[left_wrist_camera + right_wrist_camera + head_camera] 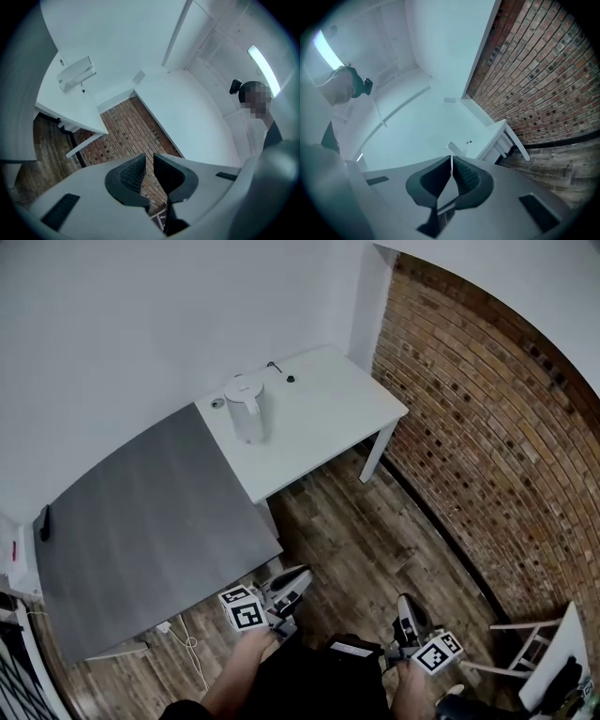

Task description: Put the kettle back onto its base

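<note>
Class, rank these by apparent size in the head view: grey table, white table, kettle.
1. grey table
2. white table
3. kettle
The grey table is nearer the camera, which may exaggerate its lead over the white one.

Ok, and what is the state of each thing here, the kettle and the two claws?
kettle: upright on the white table, lid down, not held.
left claw: shut, empty, away from the kettle.
right claw: shut, empty, away from the kettle.
</note>
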Motion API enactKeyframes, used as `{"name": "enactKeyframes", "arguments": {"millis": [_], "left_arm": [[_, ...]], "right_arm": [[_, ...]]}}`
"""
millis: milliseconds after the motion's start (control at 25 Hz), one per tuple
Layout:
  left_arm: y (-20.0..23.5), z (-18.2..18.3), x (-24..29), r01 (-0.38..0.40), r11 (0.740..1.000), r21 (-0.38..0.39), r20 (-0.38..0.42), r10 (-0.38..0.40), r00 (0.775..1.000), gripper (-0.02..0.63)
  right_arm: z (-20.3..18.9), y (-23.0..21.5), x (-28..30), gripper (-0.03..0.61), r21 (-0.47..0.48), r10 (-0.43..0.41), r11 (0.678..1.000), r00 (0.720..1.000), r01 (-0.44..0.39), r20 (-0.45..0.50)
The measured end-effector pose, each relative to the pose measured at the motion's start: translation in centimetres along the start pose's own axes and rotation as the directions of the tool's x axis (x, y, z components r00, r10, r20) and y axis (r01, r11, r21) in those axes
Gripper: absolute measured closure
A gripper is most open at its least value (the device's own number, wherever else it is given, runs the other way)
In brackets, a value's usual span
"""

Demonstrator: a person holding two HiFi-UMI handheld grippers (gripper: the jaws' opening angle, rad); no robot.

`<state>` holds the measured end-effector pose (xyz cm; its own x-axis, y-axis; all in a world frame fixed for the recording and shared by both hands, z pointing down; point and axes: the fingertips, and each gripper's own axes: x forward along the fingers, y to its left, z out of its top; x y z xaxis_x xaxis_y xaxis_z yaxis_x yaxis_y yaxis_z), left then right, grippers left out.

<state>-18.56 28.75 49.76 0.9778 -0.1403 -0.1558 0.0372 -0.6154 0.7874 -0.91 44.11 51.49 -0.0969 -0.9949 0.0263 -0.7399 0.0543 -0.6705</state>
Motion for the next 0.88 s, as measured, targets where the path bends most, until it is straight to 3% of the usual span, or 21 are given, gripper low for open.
{"name": "enactKeyframes", "arguments": {"millis": [280, 560, 720, 880], "left_arm": [[1.5, 0.3, 4.1, -0.083, 0.996, 0.035, 0.011, 0.083, 0.997, 0.563], [0.9, 1.7, 11.1, -0.172, 0.982, 0.076, 0.128, 0.162, 0.978, 0.563], [0.7, 2.5, 12.4, -0.228, 0.970, 0.086, 0.216, 0.205, 0.955, 0.563], [1.3, 2.5, 12.7, -0.303, 0.950, 0.079, 0.275, 0.271, 0.922, 0.561]], "right_arm": [[2.4, -5.1, 2.6, 0.557, 0.057, 0.057, 0.997, 0.998, -0.055, -0.027], [11.3, -11.6, 5.5, 0.557, 0.035, 0.155, 0.988, 0.987, -0.154, -0.042], [14.0, -13.2, 7.3, 0.557, 0.024, 0.213, 0.977, 0.974, -0.212, -0.073], [14.0, -13.9, 8.3, 0.557, 0.061, 0.261, 0.965, 0.958, -0.256, -0.115]]}}
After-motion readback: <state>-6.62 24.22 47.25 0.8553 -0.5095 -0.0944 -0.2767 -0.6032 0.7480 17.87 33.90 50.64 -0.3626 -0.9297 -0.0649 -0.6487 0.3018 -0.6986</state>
